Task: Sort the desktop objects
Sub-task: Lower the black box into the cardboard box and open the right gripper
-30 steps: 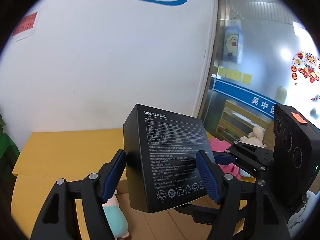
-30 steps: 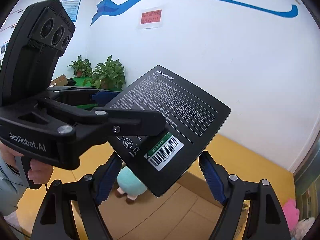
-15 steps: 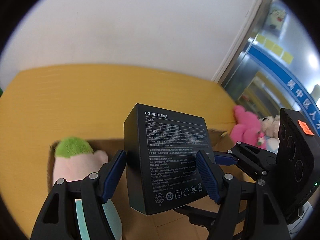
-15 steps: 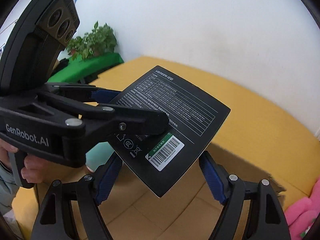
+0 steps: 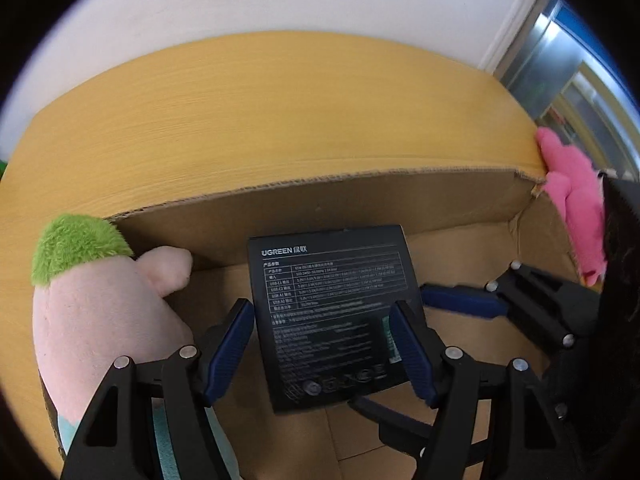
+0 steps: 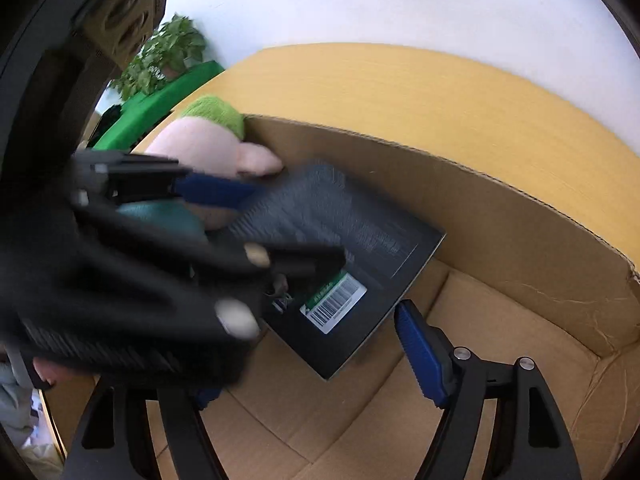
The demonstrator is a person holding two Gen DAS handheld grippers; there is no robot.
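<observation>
A black UGREEN box [image 5: 332, 312] sits low inside an open cardboard carton [image 5: 360, 200], between my left gripper's [image 5: 324, 344] blue pads; the left pad [image 5: 230, 346] shows a small gap to the box edge. In the right wrist view the box [image 6: 360, 264] is blurred, with its barcode label facing up. My right gripper [image 6: 316, 360] is open and empty in front of it, its left finger hidden behind the left gripper's body [image 6: 120, 280]. A pink plush with green hair [image 5: 96, 300] lies in the carton's left corner.
The carton stands on a yellow table [image 5: 260, 112] against a white wall. A pink plush toy [image 5: 572, 200] lies by the carton's right corner. Green plants [image 6: 168, 56] stand beyond the table's left end.
Both grippers have tilted down and lowered the black box from mid-air into the carton. The left gripper's pads now sit slightly apart from the box sides. The right wrist view is motion-blurred.
</observation>
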